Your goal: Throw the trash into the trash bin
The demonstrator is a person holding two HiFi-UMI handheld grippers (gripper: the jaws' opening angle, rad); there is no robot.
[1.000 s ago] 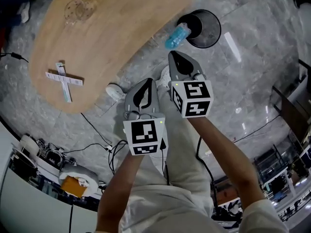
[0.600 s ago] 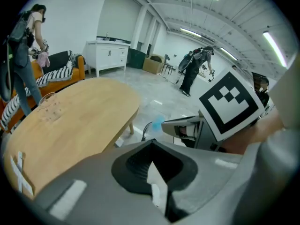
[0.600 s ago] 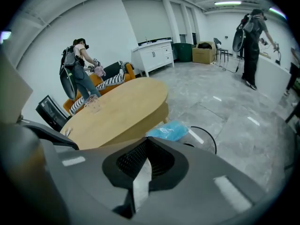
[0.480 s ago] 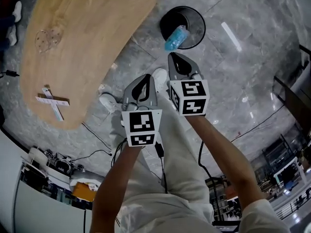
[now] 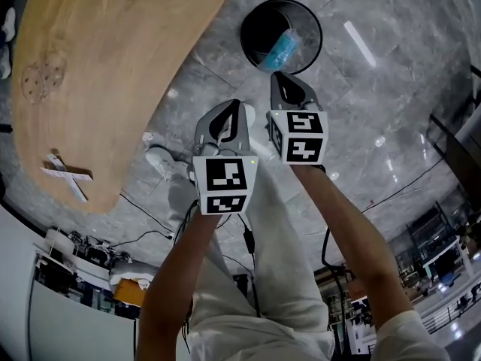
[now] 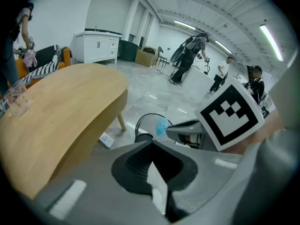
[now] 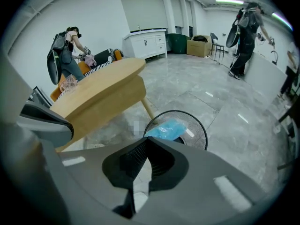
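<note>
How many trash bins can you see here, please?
1. The round black wire trash bin stands on the floor beside the curved wooden table; the right hand-held gripper holds a blue plastic packet over its rim. Others may be out of view.

Table (image 5: 113,66): light wood, fine grain, smooth matt top.
Floor (image 5: 391,89): grey veined stone tile, polished and glossy, ceiling lamps mirror in it.
Bin (image 5: 259,28): black wire mesh, matt.
Trash (image 5: 281,49): thin blue plastic film, crinkled, half-clear, slight sheen.
Left gripper (image 5: 228,105) and right gripper (image 5: 279,77): grey plastic shells, smooth, matt.
Pads (image 6: 137,164): black, ribbed, dull. Probably rubber, but the view is too close and dark to be sure.
Cubes (image 5: 223,185): flat matt faces, crisp black-on-white print, no glare.
Trousers (image 5: 278,277): pale cloth, matt, softly creased.
</note>
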